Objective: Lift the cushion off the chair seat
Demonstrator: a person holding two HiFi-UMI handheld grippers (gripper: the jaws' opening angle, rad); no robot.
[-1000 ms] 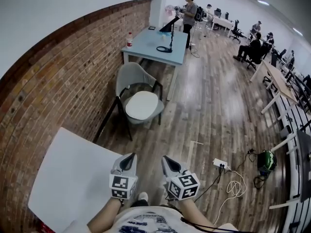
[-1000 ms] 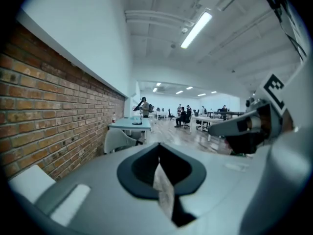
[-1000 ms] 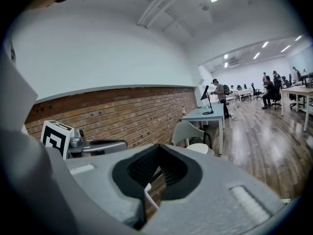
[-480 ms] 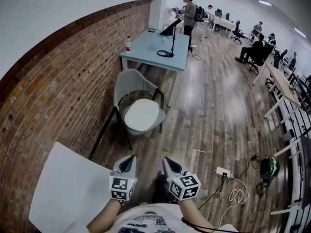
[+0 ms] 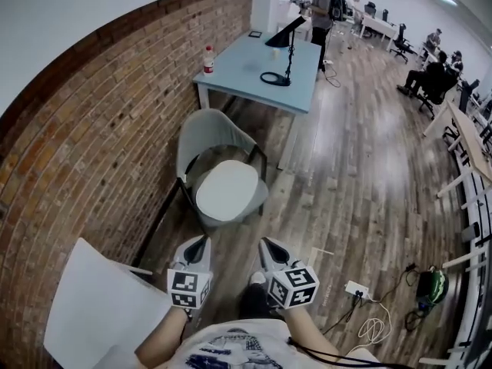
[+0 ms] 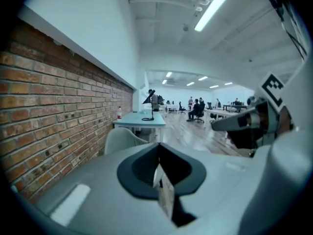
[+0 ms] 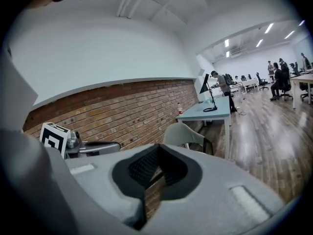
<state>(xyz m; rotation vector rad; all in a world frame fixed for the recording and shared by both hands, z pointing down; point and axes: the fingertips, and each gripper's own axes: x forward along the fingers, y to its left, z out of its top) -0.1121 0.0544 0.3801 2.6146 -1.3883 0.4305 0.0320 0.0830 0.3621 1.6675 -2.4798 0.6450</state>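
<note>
A round white cushion (image 5: 226,191) lies on the seat of a grey shell chair (image 5: 206,131) with black legs, beside the brick wall. My left gripper (image 5: 201,242) and right gripper (image 5: 266,244) are both shut with nothing in them, side by side just short of the chair's front edge, pointing toward it. In the left gripper view the chair back (image 6: 121,140) shows above the shut jaws; the cushion is hidden there. In the right gripper view the chair (image 7: 185,135) stands ahead.
A light blue table (image 5: 257,64) with a bottle (image 5: 207,58) and a black stand sits behind the chair. A white board (image 5: 96,306) lies at lower left. A power strip (image 5: 355,290) and cables lie on the wood floor at right. People and desks fill the far room.
I have walked toward the chair: it and the cushion now sit much closer to both grippers. The grippers stay shut, side by side.
</note>
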